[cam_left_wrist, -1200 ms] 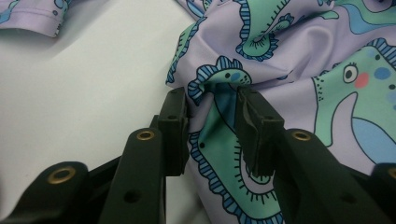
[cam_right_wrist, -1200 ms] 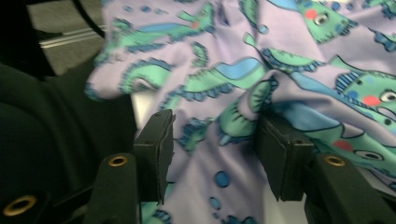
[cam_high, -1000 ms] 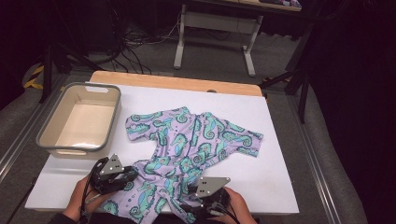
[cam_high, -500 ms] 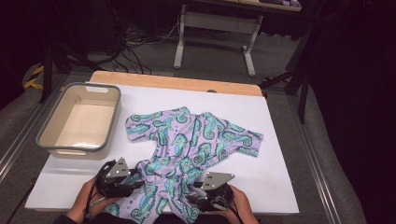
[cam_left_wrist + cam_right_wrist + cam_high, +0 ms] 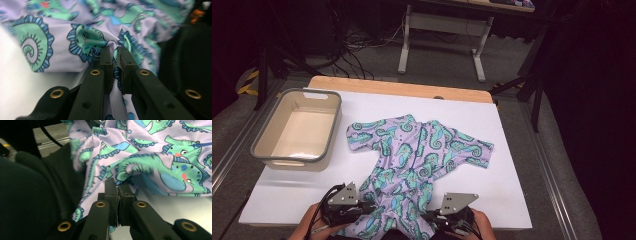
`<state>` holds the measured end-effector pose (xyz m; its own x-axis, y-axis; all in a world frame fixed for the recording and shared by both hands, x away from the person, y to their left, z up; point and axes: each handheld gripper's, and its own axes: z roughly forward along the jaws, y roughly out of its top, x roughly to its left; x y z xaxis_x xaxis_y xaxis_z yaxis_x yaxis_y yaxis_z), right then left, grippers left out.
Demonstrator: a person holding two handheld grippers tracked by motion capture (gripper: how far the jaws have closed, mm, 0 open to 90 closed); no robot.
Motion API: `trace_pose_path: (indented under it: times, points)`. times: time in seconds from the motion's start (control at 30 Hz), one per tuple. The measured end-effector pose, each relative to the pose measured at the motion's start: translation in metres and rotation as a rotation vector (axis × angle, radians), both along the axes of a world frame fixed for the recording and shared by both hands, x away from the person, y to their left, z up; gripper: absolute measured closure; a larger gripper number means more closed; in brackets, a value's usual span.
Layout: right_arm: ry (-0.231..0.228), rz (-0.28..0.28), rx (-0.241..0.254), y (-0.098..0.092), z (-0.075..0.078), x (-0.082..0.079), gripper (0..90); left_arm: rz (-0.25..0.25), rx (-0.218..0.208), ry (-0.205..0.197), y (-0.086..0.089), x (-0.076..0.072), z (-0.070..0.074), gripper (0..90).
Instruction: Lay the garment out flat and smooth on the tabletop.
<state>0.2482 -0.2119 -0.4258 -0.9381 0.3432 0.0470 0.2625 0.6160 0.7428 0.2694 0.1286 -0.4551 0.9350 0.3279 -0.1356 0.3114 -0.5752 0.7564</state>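
Note:
A lilac baby romper [image 5: 417, 150] printed with green seahorses lies flat on the white table top [image 5: 512, 165], its legs toward the near edge. My left gripper [image 5: 371, 209] sits at the left leg end. In the left gripper view its jaws [image 5: 113, 53] have just been closing and now pinch a fold of the romper [image 5: 62, 42]. My right gripper [image 5: 430, 221] sits at the right leg end. In the right gripper view its jaws [image 5: 117, 185] have just been closing too and stand pressed together on the hem of the romper [image 5: 155, 162].
A grey-rimmed beige tub [image 5: 292, 164] stands hollow on the table's left side. The table's wooden far edge [image 5: 402, 87] borders a floor with cables and a desk frame [image 5: 442, 25]. Metal rails run along both table sides.
Both grippers have slid a little toward the near edge and rightward. Their jaws went from apart around the romper's leg ends to closed on the cloth.

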Motion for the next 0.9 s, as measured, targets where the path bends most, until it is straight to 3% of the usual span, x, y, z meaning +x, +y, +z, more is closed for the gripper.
trace_pose_path:
  times: [0.2, 0.33, 0.4, 0.57, 0.67, 0.83, 0.9]
  points:
    - [-0.01, 0.007, 0.022, -0.013, 0.008, -0.02, 86.5, -0.042, -0.025, -0.02, -0.008, -0.02, 0.008, 81.9]
    - [-0.029, -0.025, 0.047, -0.02, 0.013, -0.02, 76.5, -0.035, -0.018, -0.032, -0.008, -0.023, 0.01, 80.8]
    - [-0.052, -0.067, 0.058, -0.022, 0.016, -0.017, 66.6, -0.028, -0.01, -0.04, -0.008, -0.022, 0.01, 80.7]
    - [-0.093, -0.196, 0.064, -0.021, 0.012, 0.005, 55.6, -0.029, -0.004, -0.046, -0.009, -0.02, 0.008, 80.5]
    - [-0.101, -0.243, 0.026, -0.013, 0.003, 0.025, 50.4, -0.025, -0.003, -0.044, -0.009, -0.019, 0.007, 80.1]
    - [-0.084, -0.331, -0.002, -0.007, -0.012, 0.061, 47.4, -0.019, 0.007, -0.053, -0.007, -0.018, 0.006, 79.7]
    - [-0.069, -0.366, 0.014, -0.007, -0.015, 0.072, 47.2, -0.015, 0.009, -0.058, -0.005, -0.017, 0.006, 79.3]
